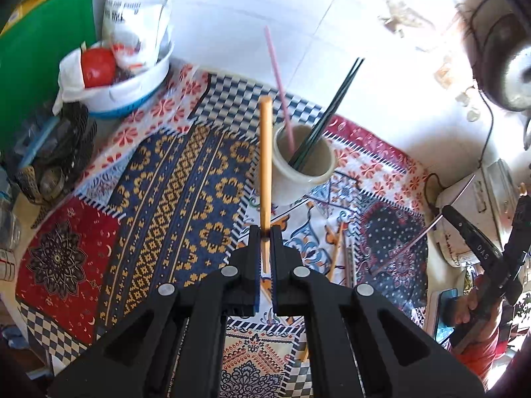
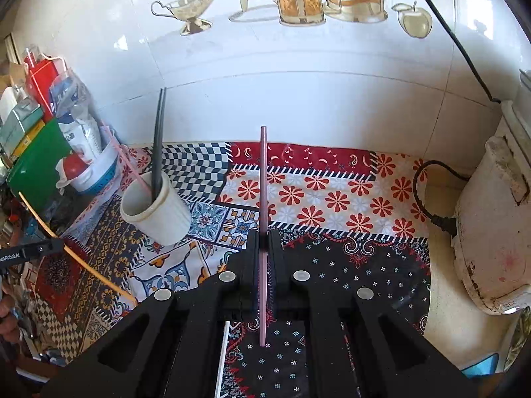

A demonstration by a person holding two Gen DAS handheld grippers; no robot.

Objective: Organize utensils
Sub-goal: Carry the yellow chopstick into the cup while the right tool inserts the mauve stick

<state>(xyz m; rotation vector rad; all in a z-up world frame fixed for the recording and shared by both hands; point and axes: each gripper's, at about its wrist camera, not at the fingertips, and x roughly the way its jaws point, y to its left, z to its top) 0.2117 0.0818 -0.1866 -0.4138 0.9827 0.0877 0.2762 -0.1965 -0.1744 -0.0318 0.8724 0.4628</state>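
Observation:
My left gripper (image 1: 265, 232) is shut on a tan wooden chopstick (image 1: 265, 165), which stands up above the patterned cloth, just left of a white cup (image 1: 303, 169). The cup holds a pink chopstick (image 1: 280, 89) and a pair of dark chopsticks (image 1: 328, 116). My right gripper (image 2: 264, 235) is shut on another pink chopstick (image 2: 263, 182), lifted off the cloth to the right of the cup (image 2: 156, 212). More chopsticks (image 1: 337, 248) lie on the cloth beneath the left gripper.
A white bowl (image 1: 132, 89) with a bag and a red item stands at the back left beside a green board (image 1: 43, 56). A white cooker (image 2: 491, 219) and its black cable (image 2: 421, 192) stand at the right. A tiled wall (image 2: 298, 99) runs close behind.

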